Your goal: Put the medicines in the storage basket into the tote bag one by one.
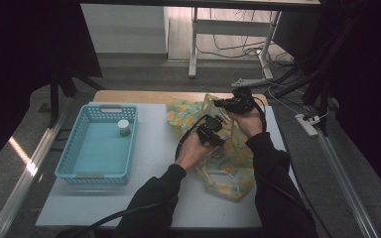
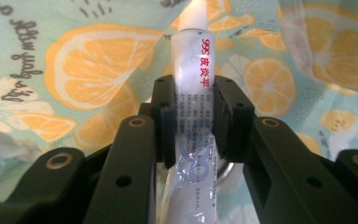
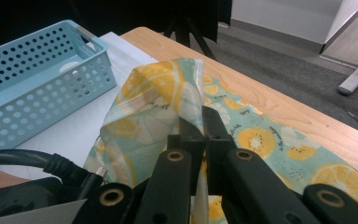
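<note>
Gripping a white ointment tube (image 2: 193,116) mid-body with the left gripper (image 2: 193,116), jaws closed on both flanks, cap end pointing to twelve o'clock in the left gripper view toward the lemon-print bag (image 2: 74,70). Pinching the raised rim of that bag (image 3: 168,93) with the right gripper (image 3: 204,135), jaws clamped on a fold of thin film and lifting it into a peak. Sitting right of centre on the worktop (image 1: 154,148) in the high view, the bag (image 1: 228,168), with the left gripper (image 1: 209,130) hovering over its middle and the right gripper (image 1: 233,104) at about one o'clock from it, near the far edge. Judging the tube light, soft-walled and a little slick, so likely denting or sliding under a hard squeeze; holding it across the printed middle, as here, looking sound. Judging the bag limp and crinkly, prone to collapsing shut, so best taken at the mouth edge. Revealing red and grey lettering on the tube in the left gripper view, too small to make out from above. Showing the blue basket (image 1: 99,144) at nine o'clock with a small jar (image 1: 124,127) inside in the high view, whereas the right gripper view catches just the basket wall (image 3: 37,88), along with wood grain beyond the bag.
</note>
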`<state>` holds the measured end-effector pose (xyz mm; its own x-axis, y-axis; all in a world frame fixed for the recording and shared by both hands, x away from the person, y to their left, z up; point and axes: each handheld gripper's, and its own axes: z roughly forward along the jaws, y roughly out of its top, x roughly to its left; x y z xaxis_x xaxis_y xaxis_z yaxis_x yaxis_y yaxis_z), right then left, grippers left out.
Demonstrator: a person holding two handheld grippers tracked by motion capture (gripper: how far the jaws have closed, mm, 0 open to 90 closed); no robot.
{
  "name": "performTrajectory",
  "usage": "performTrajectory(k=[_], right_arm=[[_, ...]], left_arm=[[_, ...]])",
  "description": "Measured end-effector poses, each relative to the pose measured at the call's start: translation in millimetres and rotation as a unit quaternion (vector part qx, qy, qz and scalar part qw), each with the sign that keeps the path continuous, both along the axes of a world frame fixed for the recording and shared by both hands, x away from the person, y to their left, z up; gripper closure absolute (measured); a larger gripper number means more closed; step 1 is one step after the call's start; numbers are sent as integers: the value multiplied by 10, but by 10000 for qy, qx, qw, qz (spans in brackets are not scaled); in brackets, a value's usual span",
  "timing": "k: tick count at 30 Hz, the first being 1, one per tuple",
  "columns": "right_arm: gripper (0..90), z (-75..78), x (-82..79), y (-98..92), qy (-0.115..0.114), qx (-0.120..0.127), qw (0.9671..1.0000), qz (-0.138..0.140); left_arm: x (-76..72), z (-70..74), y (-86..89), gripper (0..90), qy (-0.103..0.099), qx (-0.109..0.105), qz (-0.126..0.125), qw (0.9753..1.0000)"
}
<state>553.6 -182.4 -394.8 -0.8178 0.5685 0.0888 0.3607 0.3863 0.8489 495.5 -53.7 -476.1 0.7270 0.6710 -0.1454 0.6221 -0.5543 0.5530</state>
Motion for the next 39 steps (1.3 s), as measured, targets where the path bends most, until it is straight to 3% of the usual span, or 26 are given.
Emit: performTrajectory(k=[11,19,21,30,39], right_arm=[[893,-27,20,-9,-12,15,9999,-111],[893,-61,44,-37,13,-16,9997,-234],[893,-76,54,-45,23,-12,9997,-246],[892,-84,47,-56,26,-3,9996,-270],[893,-84,14,-12,61,14,9999,-153]], left_arm=[[65,-66,-67,718,-165,-169,-74,9997],[124,-176,-30,697,-119,-386,-131,9991],[126,-177,-19,648,-110,-432,-161,9989],[4,-30,99,493,-151,-539,-330,9979],[-164,116,354,455,-293,-574,-381,9972]])
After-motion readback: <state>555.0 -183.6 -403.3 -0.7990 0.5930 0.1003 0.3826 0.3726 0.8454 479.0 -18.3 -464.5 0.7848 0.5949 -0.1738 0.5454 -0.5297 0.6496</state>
